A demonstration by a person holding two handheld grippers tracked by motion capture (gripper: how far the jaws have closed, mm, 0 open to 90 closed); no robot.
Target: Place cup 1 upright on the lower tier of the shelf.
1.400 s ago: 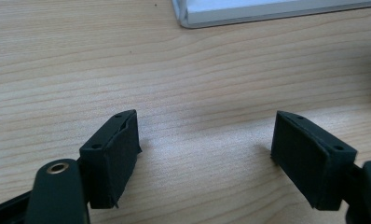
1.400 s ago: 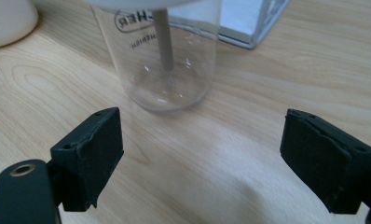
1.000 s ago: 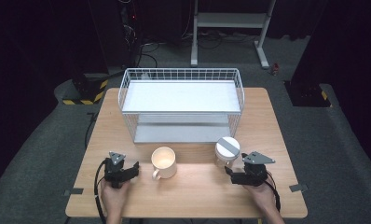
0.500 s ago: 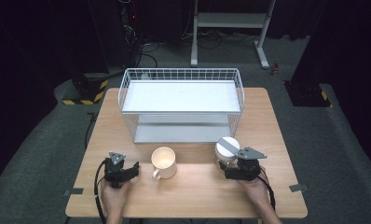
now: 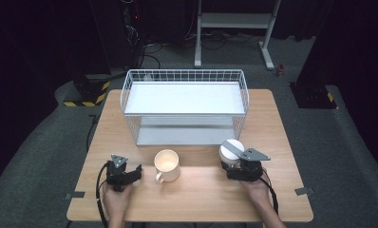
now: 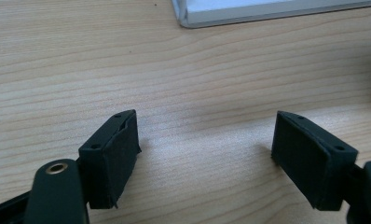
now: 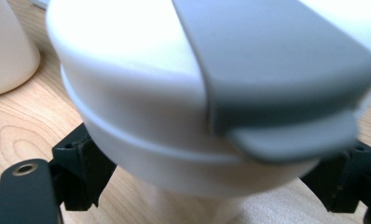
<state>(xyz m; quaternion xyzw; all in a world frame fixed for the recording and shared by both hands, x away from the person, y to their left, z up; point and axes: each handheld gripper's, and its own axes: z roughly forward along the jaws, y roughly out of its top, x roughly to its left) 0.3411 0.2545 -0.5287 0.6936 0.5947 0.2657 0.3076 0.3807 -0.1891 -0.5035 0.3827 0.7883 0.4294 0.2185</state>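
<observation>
White lidded jar [image 5: 231, 151], right hand-held gripper [image 5: 238, 167] closing around

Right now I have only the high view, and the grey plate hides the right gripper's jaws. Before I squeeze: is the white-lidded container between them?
Observer: Yes. In the right gripper view the container sits between the jaws of the right gripper, one jaw on each side just under its lid.
Operator: Are they gripping it?
Observer: The jaws have just been closing, but a sliver of table shows beside the left-hand pad, so they seem not to press yet.
Operator: And the left gripper?
Observer: The left gripper has its jaws open over bare wood, with nothing between them.
</observation>
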